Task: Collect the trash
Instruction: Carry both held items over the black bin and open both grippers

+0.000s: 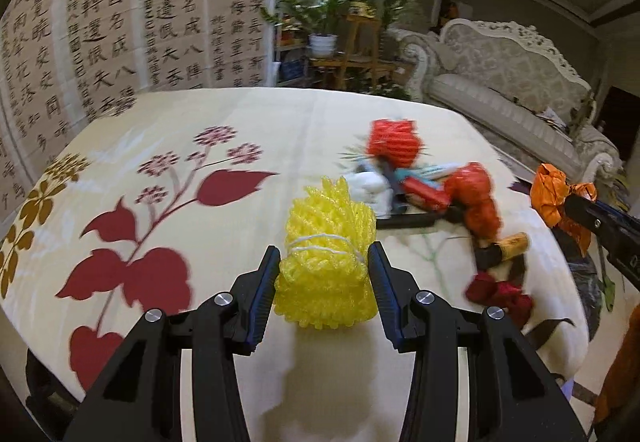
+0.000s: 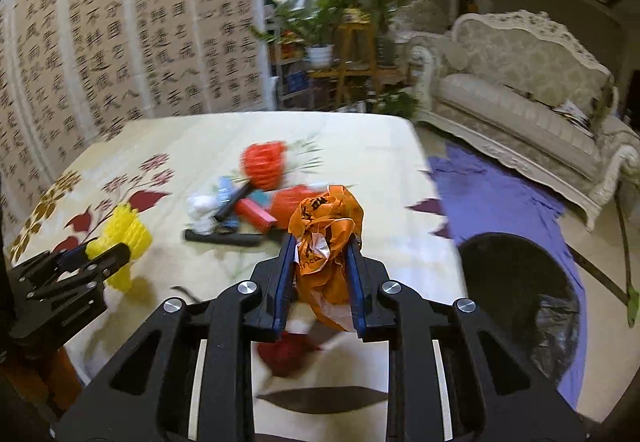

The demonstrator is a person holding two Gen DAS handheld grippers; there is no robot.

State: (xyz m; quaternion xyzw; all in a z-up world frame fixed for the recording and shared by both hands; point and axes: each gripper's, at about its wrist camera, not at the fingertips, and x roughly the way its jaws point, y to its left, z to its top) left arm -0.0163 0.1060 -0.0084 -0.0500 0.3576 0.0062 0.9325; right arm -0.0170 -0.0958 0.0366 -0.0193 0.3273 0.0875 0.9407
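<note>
Clamped between the blue pads of the left claw (image 1: 323,274) is a yellow foam fruit net (image 1: 326,254), a bundle tied round its middle with white string; it appears held clear of the flowered cloth on the worktop (image 1: 200,210), probably so it can be carried off as one piece. Its mesh looks soft and springy, so the pads press into its sides without flattening it. Across from it, the right claw (image 2: 322,254) is clenched on a crumpled orange plastic bag (image 2: 326,230), printed with dark lettering, thin and wrinkled, bulging above and below the pads. Both pieces seem lifted for dropping into the black-lined bin (image 2: 516,302) on the floor to the right of the worktop.

Still lying on the cloth, near the middle, is the remaining trash pile (image 2: 244,202): red foam nets, white crumpled paper, a black tube, a red wrapper. A dark red net (image 2: 286,354) lies at the near edge.
</note>
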